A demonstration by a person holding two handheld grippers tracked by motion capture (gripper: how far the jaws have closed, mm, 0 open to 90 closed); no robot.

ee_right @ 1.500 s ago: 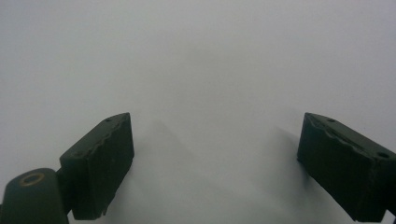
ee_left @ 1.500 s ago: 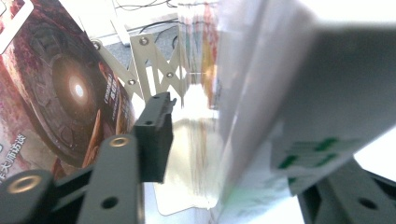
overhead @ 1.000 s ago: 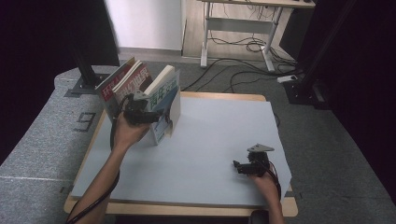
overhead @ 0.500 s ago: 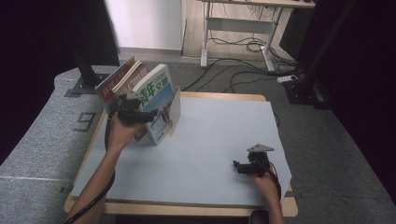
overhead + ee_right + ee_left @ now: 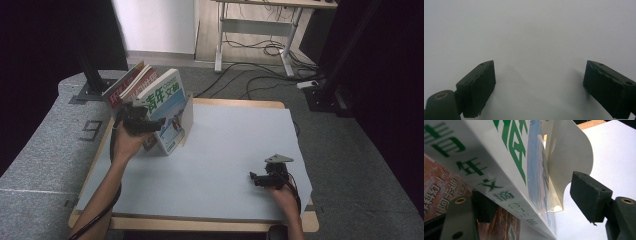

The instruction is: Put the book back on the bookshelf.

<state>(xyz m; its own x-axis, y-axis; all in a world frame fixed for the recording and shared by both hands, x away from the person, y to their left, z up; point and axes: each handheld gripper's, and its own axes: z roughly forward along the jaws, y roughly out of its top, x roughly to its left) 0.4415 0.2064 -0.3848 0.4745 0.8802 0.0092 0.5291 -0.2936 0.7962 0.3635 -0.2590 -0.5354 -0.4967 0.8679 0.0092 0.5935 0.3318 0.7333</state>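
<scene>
A white book (image 5: 162, 100) with green characters leans left onto red-covered books (image 5: 122, 90) at the table's far left corner. Just right of it stands a white bookend (image 5: 188, 117). My left gripper (image 5: 150, 126) reaches in at the book's lower edge. In the left gripper view its jaws straddle the white book (image 5: 499, 165). One pad sits against the book by a red cover (image 5: 439, 192), and the other pad (image 5: 589, 195) stands clear of the bookend (image 5: 571, 157). At the front right my right gripper (image 5: 255, 179) rests low over the pale mat, jaws open (image 5: 539, 85) with nothing between them.
A pale blue mat (image 5: 235, 145) covers the wooden table (image 5: 200, 225). Beyond the table stand a desk frame (image 5: 255, 30) and floor cables (image 5: 260, 50). A black stand (image 5: 92, 75) rises at the far left, and a power strip (image 5: 312, 84) lies at the right.
The white book has tipped leftward away from the bookend, its cover now facing more upward. My left hand shifted slightly with it. The right hand has stayed put.
</scene>
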